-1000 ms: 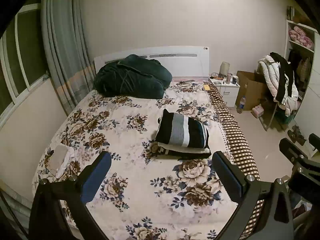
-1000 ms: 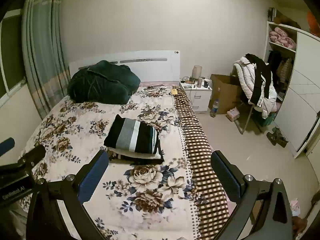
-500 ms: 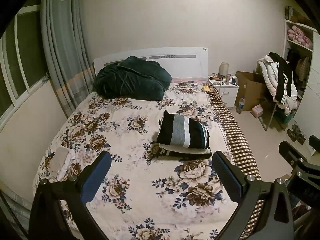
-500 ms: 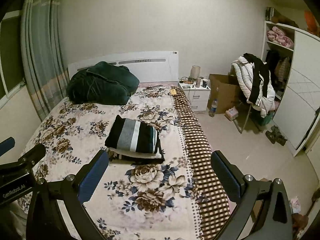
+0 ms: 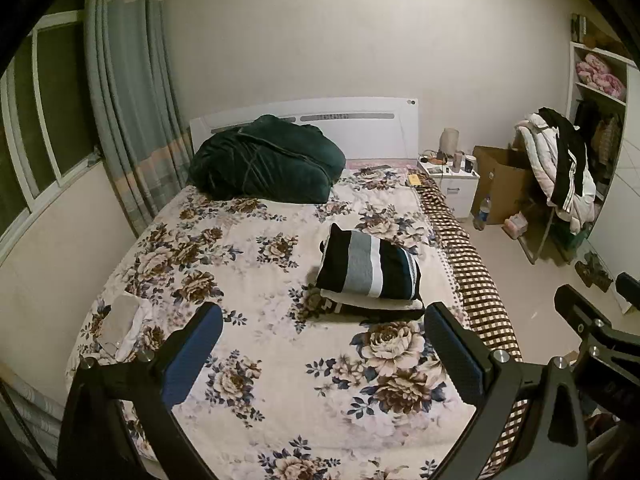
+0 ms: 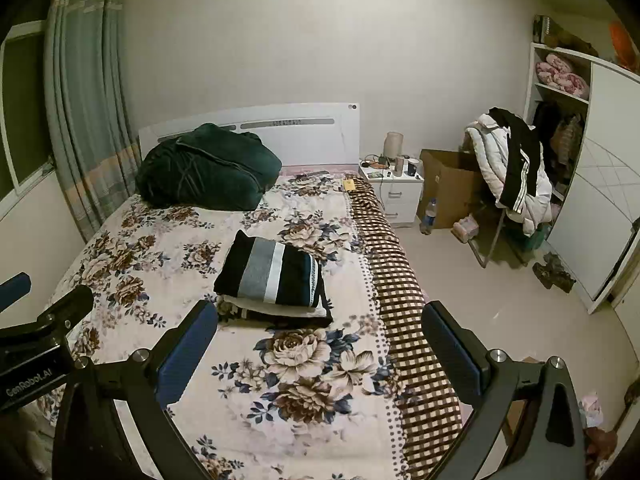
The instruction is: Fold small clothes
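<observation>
Both tools (image 5: 322,344) (image 6: 320,340) slightly farther back

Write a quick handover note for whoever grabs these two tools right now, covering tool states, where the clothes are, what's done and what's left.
Left tool: open, empty, held above the floral bedspread.
Right tool: open, empty, likewise above the bed.
Clothes: a folded stack lies mid-bed toward the checked edge, striped black, grey and white garment on top, a white layer and a dark layer under it.
Done: that stack looks folded and squared.
Left: a small pale cloth lies loose near the left edge of the bed; it may be the next piece, though I cannot tell what it is. The dark green bundle at the headboard is untouched.
</observation>
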